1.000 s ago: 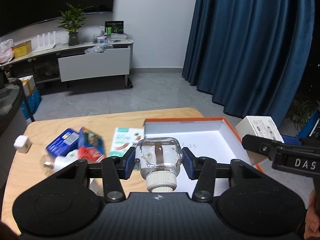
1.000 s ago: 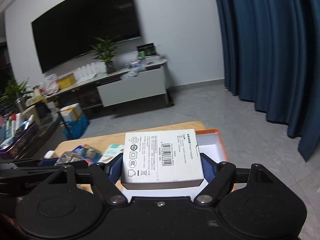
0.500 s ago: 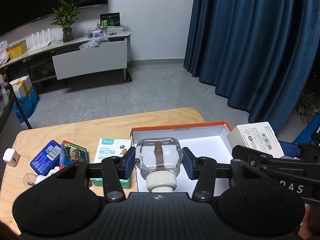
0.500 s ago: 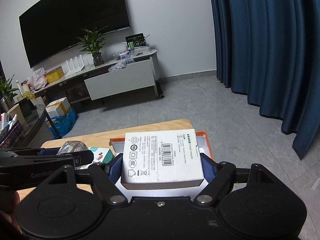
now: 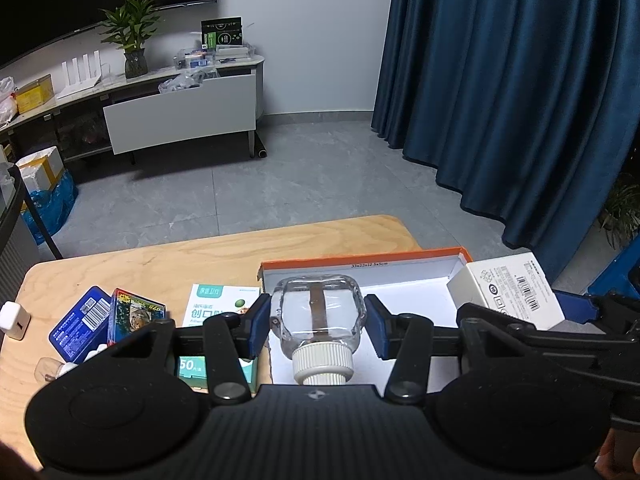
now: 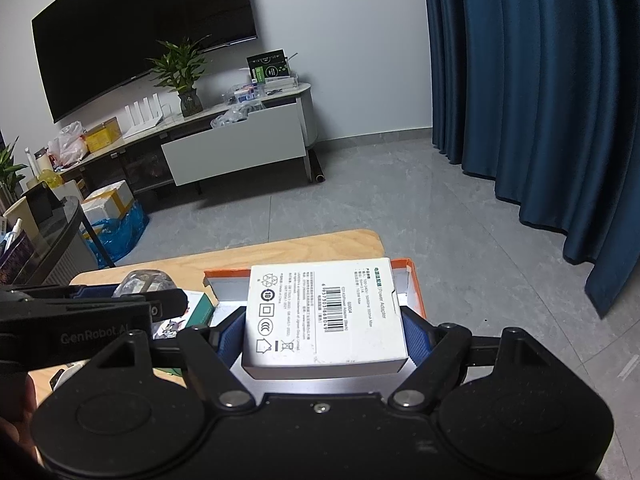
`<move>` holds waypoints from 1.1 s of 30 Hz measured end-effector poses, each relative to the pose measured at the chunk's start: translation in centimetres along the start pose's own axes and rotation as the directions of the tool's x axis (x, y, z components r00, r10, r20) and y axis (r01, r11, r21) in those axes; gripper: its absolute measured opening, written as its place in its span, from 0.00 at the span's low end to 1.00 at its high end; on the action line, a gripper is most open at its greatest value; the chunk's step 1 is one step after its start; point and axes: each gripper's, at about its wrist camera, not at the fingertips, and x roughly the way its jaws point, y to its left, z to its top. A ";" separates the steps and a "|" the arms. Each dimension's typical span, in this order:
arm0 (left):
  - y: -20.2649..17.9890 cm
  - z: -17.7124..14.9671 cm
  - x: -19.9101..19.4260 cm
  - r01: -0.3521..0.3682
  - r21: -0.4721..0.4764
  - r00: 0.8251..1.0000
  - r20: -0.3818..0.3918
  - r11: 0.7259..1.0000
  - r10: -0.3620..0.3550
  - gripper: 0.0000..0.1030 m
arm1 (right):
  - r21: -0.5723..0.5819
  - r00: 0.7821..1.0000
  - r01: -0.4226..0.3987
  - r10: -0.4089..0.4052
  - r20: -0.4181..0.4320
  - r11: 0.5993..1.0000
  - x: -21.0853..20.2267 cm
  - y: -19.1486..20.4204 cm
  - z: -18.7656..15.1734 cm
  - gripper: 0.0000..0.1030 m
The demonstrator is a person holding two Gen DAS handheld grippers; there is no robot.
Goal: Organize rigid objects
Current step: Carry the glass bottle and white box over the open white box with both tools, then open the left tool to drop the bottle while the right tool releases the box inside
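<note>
Sorting is only partway through, by my reckoning. Both tongs are loaded and poised over the shallow orange-edged cardboard box with the white inside (image 5: 400,276), which sits at the right end of the pale wooden table (image 5: 200,256) and looks bare so far. The left gripper (image 5: 318,322) is clamped on a clear square plastic bottle with a ribbed white cap (image 5: 318,316), cap pointing back at the handle. The right gripper (image 6: 324,332) is spread wide around a flat white carton printed with a barcode (image 6: 324,312), its blue pads pressed on both sides.

Left on the table to the left of the box: a green and white plaster pack (image 5: 218,304), a blue carton (image 5: 82,324), a colourful picture carton (image 5: 136,312) and a small white cube (image 5: 14,320). Neither held item is set down yet.
</note>
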 end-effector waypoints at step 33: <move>0.9 -1.1 3.9 0.027 -0.040 0.996 -0.080 0.999 -0.030 0.48 | -0.046 0.994 0.078 -0.081 -0.071 0.996 6.6 -0.9 0.1 0.91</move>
